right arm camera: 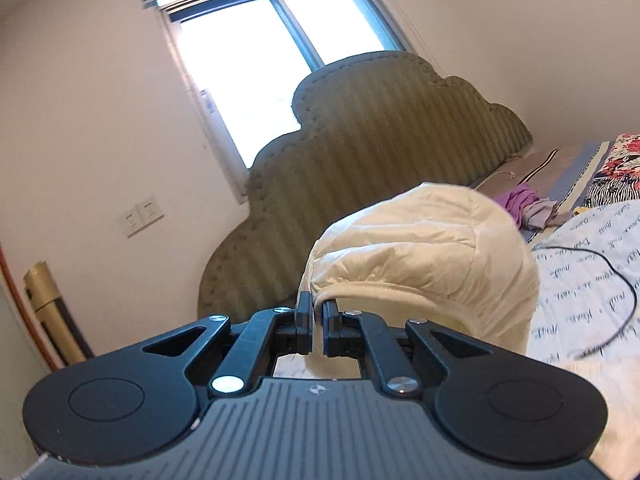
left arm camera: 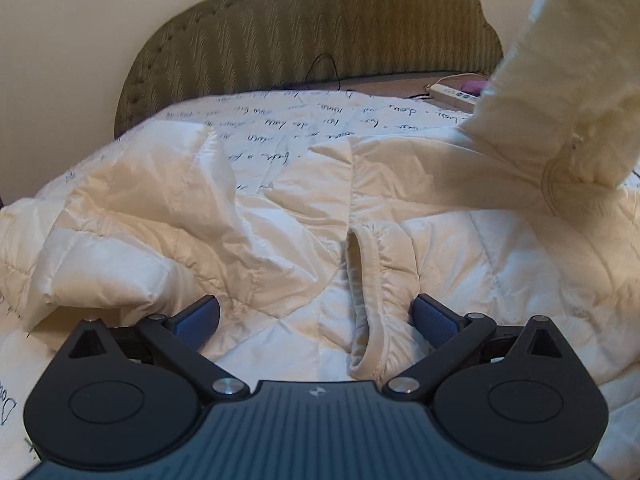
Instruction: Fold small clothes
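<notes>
A small cream puffer jacket [left arm camera: 248,216] lies spread on the bed. Its sleeve cuff [left arm camera: 366,300] lies just ahead of my left gripper [left arm camera: 316,318], which is open with its blue pads on either side of the cuff, not touching it. My right gripper [right arm camera: 317,320] is shut on the trimmed edge of another part of the jacket [right arm camera: 424,264] and holds it lifted above the bed. That raised part hangs at the upper right of the left wrist view [left arm camera: 568,80].
The bed has a white quilt with handwriting print [left arm camera: 304,120] and a green padded headboard [left arm camera: 320,28]. A power strip [left arm camera: 456,94] lies near the headboard. A black cable [right arm camera: 616,280], purple clothes [right arm camera: 524,204] and a floral blanket [right arm camera: 616,172] lie at the right.
</notes>
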The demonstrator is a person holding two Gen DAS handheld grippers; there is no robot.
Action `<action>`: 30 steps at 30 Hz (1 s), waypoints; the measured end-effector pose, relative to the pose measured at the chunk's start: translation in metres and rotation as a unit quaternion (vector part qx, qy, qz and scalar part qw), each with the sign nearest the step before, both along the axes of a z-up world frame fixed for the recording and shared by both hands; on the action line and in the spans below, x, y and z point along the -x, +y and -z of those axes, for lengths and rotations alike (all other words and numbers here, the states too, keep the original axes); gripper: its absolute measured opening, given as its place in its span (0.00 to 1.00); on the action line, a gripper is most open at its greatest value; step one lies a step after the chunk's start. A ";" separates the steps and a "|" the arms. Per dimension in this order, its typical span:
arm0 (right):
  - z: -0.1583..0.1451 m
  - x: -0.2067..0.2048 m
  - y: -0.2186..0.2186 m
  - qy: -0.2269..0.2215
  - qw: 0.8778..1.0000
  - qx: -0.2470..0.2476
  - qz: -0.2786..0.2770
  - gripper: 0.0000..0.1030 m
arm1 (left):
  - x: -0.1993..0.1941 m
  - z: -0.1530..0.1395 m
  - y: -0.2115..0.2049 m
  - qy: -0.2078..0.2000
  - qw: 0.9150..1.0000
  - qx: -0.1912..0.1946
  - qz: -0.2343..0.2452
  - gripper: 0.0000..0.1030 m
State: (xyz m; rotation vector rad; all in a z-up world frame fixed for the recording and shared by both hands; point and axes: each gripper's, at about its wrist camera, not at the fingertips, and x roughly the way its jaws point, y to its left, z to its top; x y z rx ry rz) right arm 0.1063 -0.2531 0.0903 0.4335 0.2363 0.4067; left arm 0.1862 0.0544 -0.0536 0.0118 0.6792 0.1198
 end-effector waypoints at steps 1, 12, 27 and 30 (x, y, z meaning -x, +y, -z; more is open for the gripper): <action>0.004 0.014 0.003 0.001 1.000 0.003 -0.005 0.08 | 0.002 -0.006 0.005 0.002 1.000 0.010 -0.007 1.00; 0.073 0.098 0.066 0.091 0.986 0.064 -0.122 0.15 | 0.053 -0.058 0.041 -0.023 0.996 0.077 -0.027 1.00; 0.117 0.060 0.048 0.162 0.964 0.211 0.000 0.57 | 0.088 -0.054 -0.007 -0.024 0.997 -0.064 0.029 1.00; 0.108 0.078 0.049 0.124 0.973 0.195 0.025 0.58 | 0.087 -0.050 -0.007 -0.013 0.997 -0.068 0.026 1.00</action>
